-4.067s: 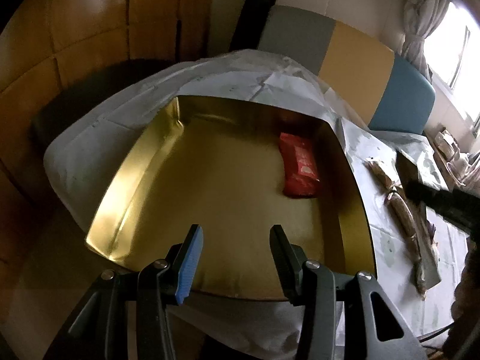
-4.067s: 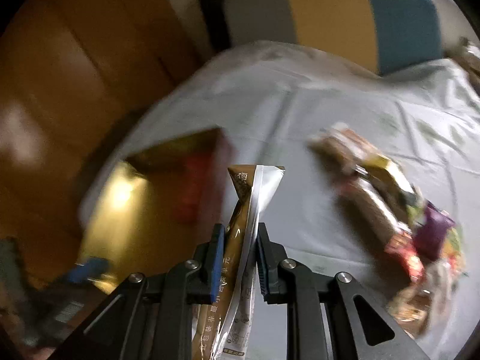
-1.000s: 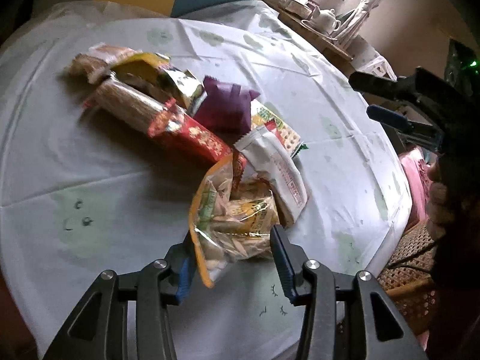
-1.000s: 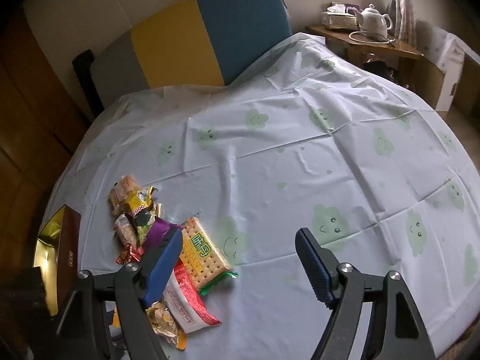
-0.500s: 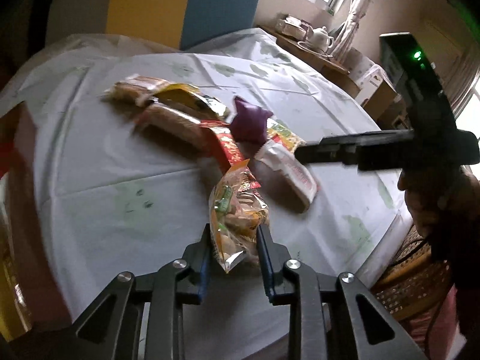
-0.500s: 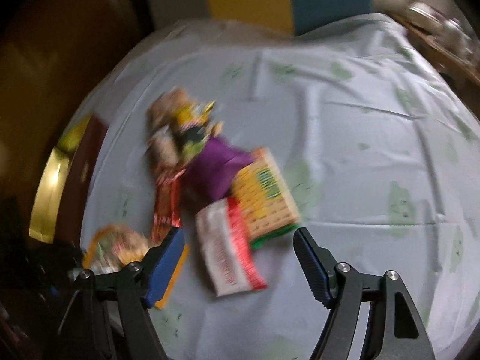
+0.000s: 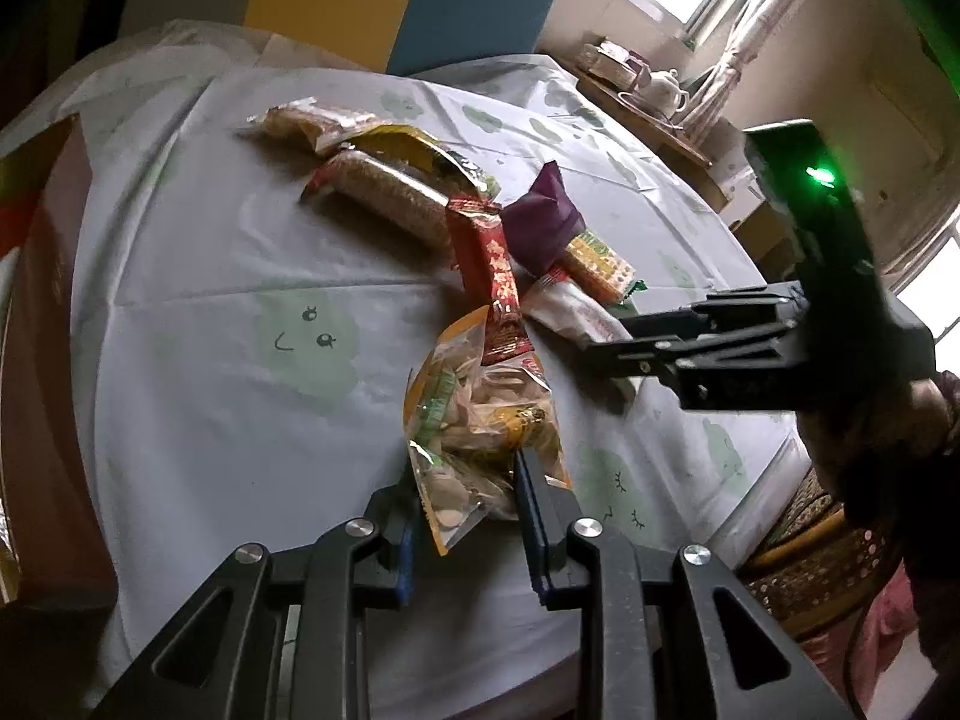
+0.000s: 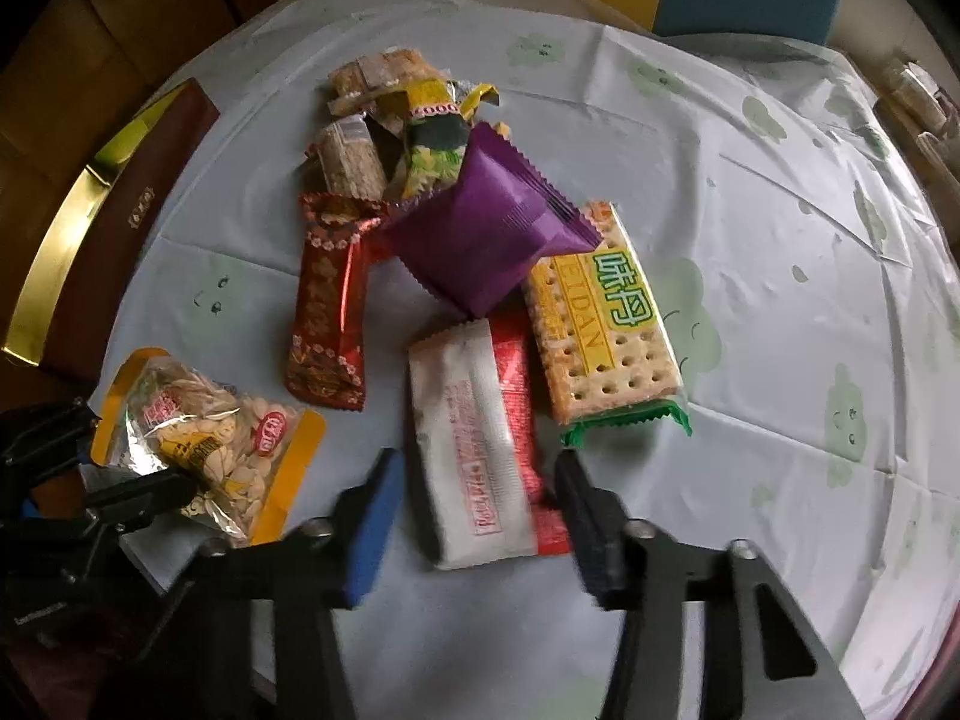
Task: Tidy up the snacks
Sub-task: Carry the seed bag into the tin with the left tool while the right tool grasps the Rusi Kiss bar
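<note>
Left tongs [image 7: 465, 501] clamp seed bag [image 7: 480, 420].

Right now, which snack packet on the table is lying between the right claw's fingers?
The white packet with red print, the one nearest the right claw. It lies flat between the closing fingers, beside the cracker pack and below the purple pouch.

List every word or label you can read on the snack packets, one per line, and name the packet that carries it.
"LEIDAN", in yellow letters, on the cracker packet, beside large green Chinese characters that I cannot transcribe with confidence.
White and red packet: red print, too blurred to read.
Seed bag: red labels, too small to read.
Dark red packet: pattern only, no legible text.
Purple packet: no text visible.
</note>
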`<control>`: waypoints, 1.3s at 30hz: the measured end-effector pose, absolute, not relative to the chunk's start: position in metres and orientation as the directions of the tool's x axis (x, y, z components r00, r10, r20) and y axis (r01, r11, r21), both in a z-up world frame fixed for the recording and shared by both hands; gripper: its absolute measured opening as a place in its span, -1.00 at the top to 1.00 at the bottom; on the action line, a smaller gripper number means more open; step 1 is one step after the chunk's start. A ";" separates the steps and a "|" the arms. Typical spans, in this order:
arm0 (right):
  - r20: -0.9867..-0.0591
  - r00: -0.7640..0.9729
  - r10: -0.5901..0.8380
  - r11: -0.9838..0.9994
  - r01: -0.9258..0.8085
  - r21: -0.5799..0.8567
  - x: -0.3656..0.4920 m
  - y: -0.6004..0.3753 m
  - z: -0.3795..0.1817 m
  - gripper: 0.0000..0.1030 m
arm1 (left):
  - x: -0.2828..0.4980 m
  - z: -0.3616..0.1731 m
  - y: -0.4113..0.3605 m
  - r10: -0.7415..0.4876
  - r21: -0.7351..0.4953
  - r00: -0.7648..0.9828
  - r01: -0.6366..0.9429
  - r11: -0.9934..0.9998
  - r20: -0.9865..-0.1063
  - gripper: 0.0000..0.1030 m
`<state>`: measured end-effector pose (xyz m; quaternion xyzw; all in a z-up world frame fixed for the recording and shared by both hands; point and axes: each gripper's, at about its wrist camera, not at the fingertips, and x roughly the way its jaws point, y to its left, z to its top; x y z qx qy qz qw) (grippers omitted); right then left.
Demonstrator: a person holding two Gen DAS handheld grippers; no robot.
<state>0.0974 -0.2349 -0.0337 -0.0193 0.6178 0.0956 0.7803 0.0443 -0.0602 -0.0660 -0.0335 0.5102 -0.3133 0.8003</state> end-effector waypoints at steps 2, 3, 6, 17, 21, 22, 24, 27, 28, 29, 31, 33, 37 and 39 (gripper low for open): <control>-0.960 0.217 0.177 0.962 -0.243 0.122 0.092 -0.224 -0.030 0.38 | 0.043 -0.065 -0.059 -0.541 -0.378 0.281 0.470 0.797 -0.792 0.48; -0.960 0.208 0.185 0.953 -0.276 0.124 0.091 -0.219 -0.031 0.38 | 0.042 -0.064 -0.059 -0.545 -0.379 0.283 0.473 0.795 -0.789 0.50; -0.967 0.210 0.146 0.946 -0.317 0.074 0.087 -0.212 -0.035 0.36 | 0.038 -0.059 -0.061 -0.549 -0.364 0.297 0.499 0.787 -0.781 0.56; -0.968 0.231 0.097 0.945 -0.325 0.017 0.084 -0.206 -0.042 0.25 | 0.033 -0.049 -0.056 -0.561 -0.363 0.309 0.512 0.778 -0.768 0.63; -0.967 0.243 0.078 0.940 -0.342 -0.010 0.079 -0.192 -0.050 0.25 | 0.032 -0.039 -0.050 -0.574 -0.367 0.333 0.513 0.776 -0.748 0.63; -0.967 0.241 0.079 0.941 -0.338 -0.007 0.077 -0.193 -0.051 0.24 | 0.032 -0.036 -0.048 -0.576 -0.369 0.338 0.510 0.777 -0.745 0.63; -0.968 0.239 0.082 0.944 -0.330 -0.002 0.077 -0.193 -0.052 0.24 | 0.031 -0.029 -0.044 -0.585 -0.376 0.352 0.508 0.775 -0.731 0.63; -0.967 0.243 0.073 0.944 -0.330 -0.011 0.074 -0.185 -0.054 0.24 | 0.031 -0.020 -0.040 -0.595 -0.385 0.367 0.504 0.773 -0.715 0.64; -0.967 0.243 0.073 0.945 -0.326 -0.011 0.074 -0.185 -0.054 0.24 | 0.031 -0.016 -0.037 -0.599 -0.389 0.375 0.502 0.773 -0.707 0.64; -0.967 0.243 0.071 0.946 -0.325 -0.012 0.074 -0.183 -0.055 0.24 | 0.031 -0.013 -0.035 -0.601 -0.390 0.383 0.500 0.773 -0.702 0.64; -0.967 0.246 0.065 0.944 -0.328 -0.020 0.080 -0.186 -0.055 0.24 | 0.032 -0.006 -0.029 -0.603 -0.396 0.399 0.490 0.777 -0.691 0.64; -0.966 0.251 0.059 0.942 -0.334 -0.030 0.078 -0.186 -0.053 0.24 | 0.035 0.001 -0.021 -0.604 -0.404 0.415 0.474 0.782 -0.681 0.64; -0.961 0.273 0.038 0.928 -0.366 -0.067 0.073 -0.178 -0.051 0.27 | 0.044 0.015 0.009 -0.570 -0.412 0.478 0.400 0.818 -0.668 0.64; -0.958 0.285 0.025 0.920 -0.382 -0.089 0.071 -0.174 -0.051 0.28 | 0.050 0.020 0.029 -0.553 -0.427 0.510 0.352 0.833 -0.659 0.64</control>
